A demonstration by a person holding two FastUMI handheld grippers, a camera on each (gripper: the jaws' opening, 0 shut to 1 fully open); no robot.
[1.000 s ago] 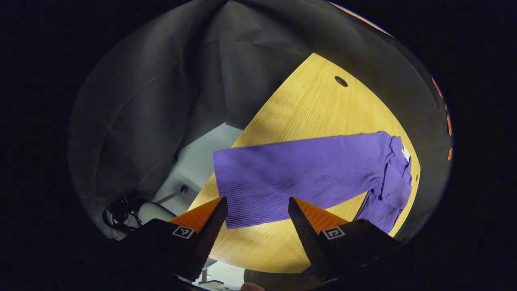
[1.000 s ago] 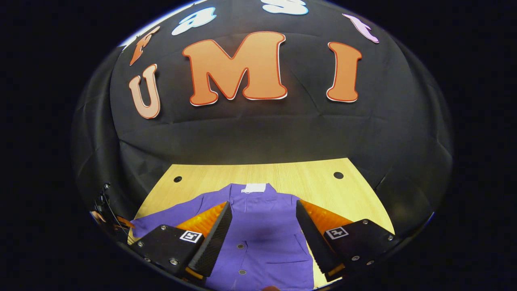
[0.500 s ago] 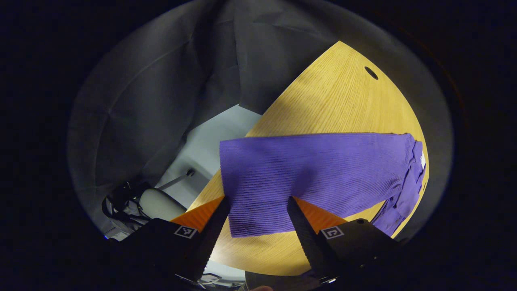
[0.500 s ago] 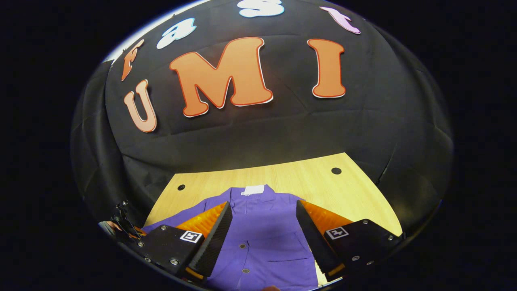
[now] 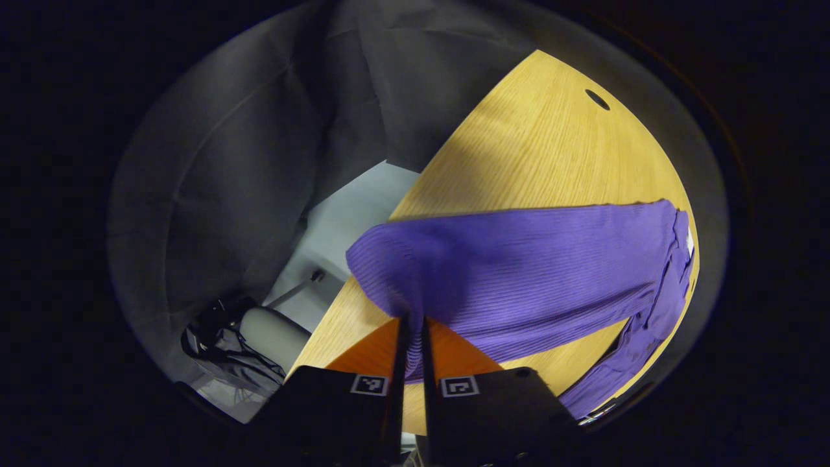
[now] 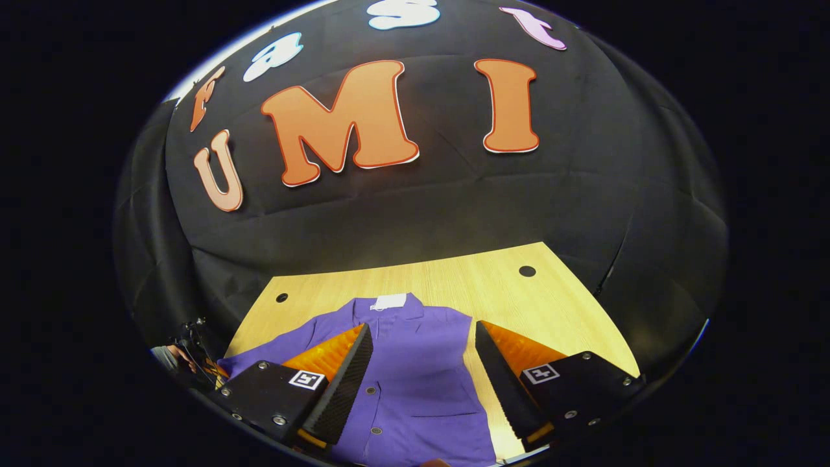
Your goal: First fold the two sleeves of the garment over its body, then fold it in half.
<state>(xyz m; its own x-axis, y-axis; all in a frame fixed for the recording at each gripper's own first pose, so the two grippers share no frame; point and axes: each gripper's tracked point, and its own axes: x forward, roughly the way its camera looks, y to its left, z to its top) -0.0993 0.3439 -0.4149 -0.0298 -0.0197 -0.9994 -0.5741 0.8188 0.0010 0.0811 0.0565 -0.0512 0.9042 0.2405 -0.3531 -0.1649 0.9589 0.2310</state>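
Left gripper view: the left gripper (image 5: pixel 411 324) has its fingers (image 5: pixel 397 363) drawn together and clamped on the cuff end of the purple sleeve (image 5: pixel 519 259); the ribbed cloth bunches into a rounded fold just above the fingertips and hangs down between them. From this pinch the sleeve runs across the wooden table (image 5: pixel 551 155) to the body of the garment (image 5: pixel 648 318), which lies crumpled at the table's far right edge, with a small white tag (image 5: pixel 688 243) at its upper end. A dark round hole (image 5: pixel 597 99) marks the table near its upper corner. Off the table's left edge lie a pale floor (image 5: pixel 343 220) and a dark bundle of equipment (image 5: pixel 220 331), backed by grey cloth (image 5: pixel 246 143). Right gripper view: the right gripper (image 6: pixel 421 363) hangs above the garment (image 6: pixel 415 363) with its fingers (image 6: pixel 343 376) well apart and nothing between them but the shirt front below. The garment lies flat on the table (image 6: pixel 454 279), collar and white tag (image 6: pixel 389 301) toward the booth wall (image 6: pixel 421 220), its buttoned front (image 6: pixel 375 390) facing up. One sleeve (image 6: pixel 272 350) stretches out toward the table's left edge. Two round holes (image 6: pixel 527 270) sit near the table's far corners.
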